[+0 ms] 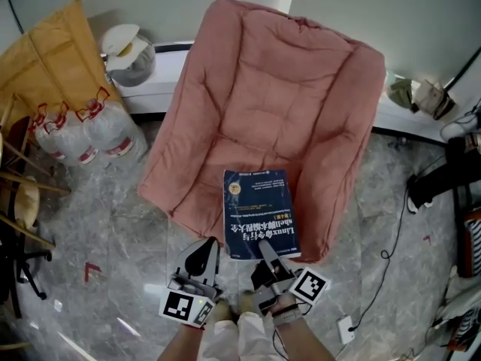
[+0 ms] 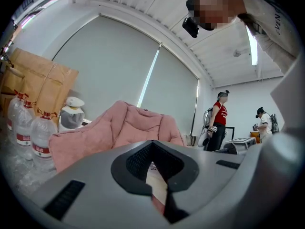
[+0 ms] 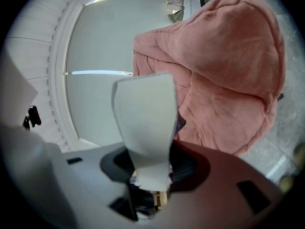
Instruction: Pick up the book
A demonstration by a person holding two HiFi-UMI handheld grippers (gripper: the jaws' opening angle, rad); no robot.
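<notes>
The book (image 1: 259,213), blue-covered with pale print, is clamped at its near edge by the right gripper (image 1: 267,253). The rest of the book reaches away from the jaws over the near edge of the pink chair (image 1: 278,89). In the right gripper view the jaws are closed on the book (image 3: 145,128), which rises from between them as a pale slab in front of the pink padding. Whether its far end touches the cushion cannot be told.

The left gripper (image 1: 200,259) sits just left of the book's near-left corner, apart from it. In its own view its jaws are drawn together with only a thin slit between them and hold nothing.

The chair is a large quilted lounger on a grey marbled floor (image 1: 113,232). To the left stand water jugs (image 1: 75,138) with red handles, a brown padded sheet (image 1: 52,51) leaning behind them. A white-lidded appliance (image 1: 128,55) sits on a low white ledge (image 1: 158,81) behind the chair. Part of a wooden chair (image 1: 15,194) shows at the left edge. A black cable (image 1: 387,254) trails across the floor on the right, near a white socket (image 1: 346,328). In the left gripper view grey blinds (image 2: 124,66) cover the far windows, and a person in a red top (image 2: 220,116) stands far right.
</notes>
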